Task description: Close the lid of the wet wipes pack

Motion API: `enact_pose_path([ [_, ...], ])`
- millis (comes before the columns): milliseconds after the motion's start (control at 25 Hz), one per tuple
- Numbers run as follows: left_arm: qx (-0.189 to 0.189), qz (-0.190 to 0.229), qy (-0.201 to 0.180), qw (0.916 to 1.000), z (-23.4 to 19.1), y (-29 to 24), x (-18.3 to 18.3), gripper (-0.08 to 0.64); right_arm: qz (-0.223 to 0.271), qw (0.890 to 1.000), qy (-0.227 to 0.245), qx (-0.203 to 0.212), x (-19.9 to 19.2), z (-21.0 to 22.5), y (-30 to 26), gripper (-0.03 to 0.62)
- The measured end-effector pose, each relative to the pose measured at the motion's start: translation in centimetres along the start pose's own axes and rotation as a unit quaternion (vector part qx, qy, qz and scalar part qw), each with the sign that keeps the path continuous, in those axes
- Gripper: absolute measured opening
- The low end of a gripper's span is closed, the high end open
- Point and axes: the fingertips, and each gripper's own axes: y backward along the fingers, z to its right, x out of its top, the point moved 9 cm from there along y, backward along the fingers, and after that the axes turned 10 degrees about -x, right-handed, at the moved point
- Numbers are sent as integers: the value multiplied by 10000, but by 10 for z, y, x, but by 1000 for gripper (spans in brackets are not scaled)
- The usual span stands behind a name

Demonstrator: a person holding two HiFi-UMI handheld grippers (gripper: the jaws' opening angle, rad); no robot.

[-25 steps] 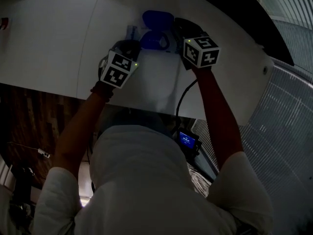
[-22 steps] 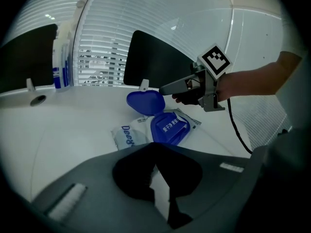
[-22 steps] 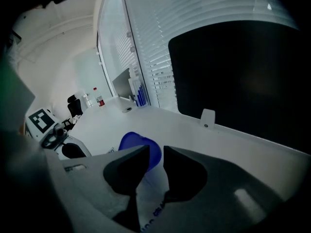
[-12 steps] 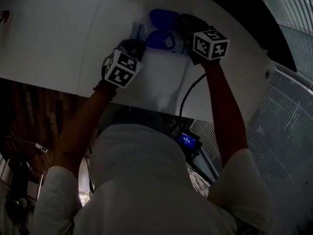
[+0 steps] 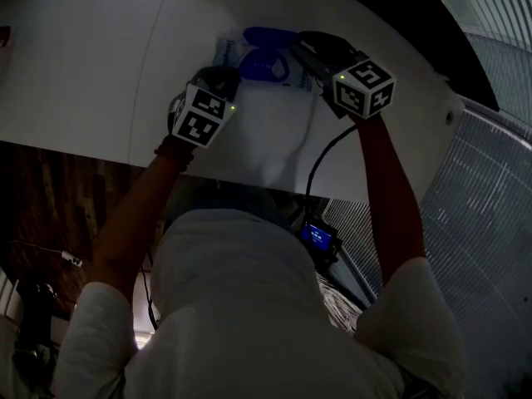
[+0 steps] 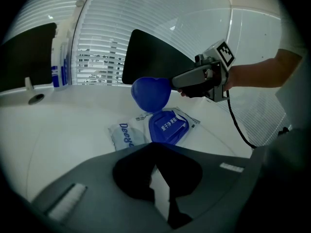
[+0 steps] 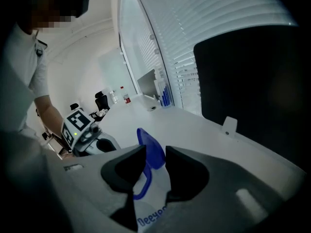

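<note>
Soft white wet wipes pack (image 6: 127, 136) lies flat on white table (image 5: 83, 73), upper middle of head view. Its round blue plastic lid (image 6: 150, 93) stands upright, edge-on between right gripper (image 7: 156, 152) jaws, which have just been opening and aren't pinching it. Left gripper (image 6: 155, 152) clenched, empty, at the pack's near edge

We take this for an office or meeting room. We see a broad white table (image 5: 83, 73) with a curved edge and a round cable port (image 6: 35, 99) set into it. Slatted blinds (image 6: 97, 47) cover a tall window, and a dark panel (image 7: 252, 81) stands at the table's far side. Black office chairs (image 7: 101, 101) stand far down the room, a blue-labelled bottle (image 6: 58, 74) sits by the window, and the floor (image 5: 50, 198) is dark wood plank.
</note>
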Motion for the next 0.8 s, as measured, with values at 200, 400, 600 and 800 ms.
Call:
enact_pose_path([
  [200,-15,3,15,10000,0,0,-2,2,-101,9992,87,384,-6,-13,17,126],
  [400,36,-24,-45,10000,3,-3,-1,2,-445,9950,460,766,-17,-32,27,127],
  [600,56,-50,-109,9999,6,-5,0,2,-692,9908,333,1111,-26,-48,25,127],
  [800,80,-117,-116,9998,6,-7,0,2,-1068,9907,159,829,-28,-54,9,2],
])
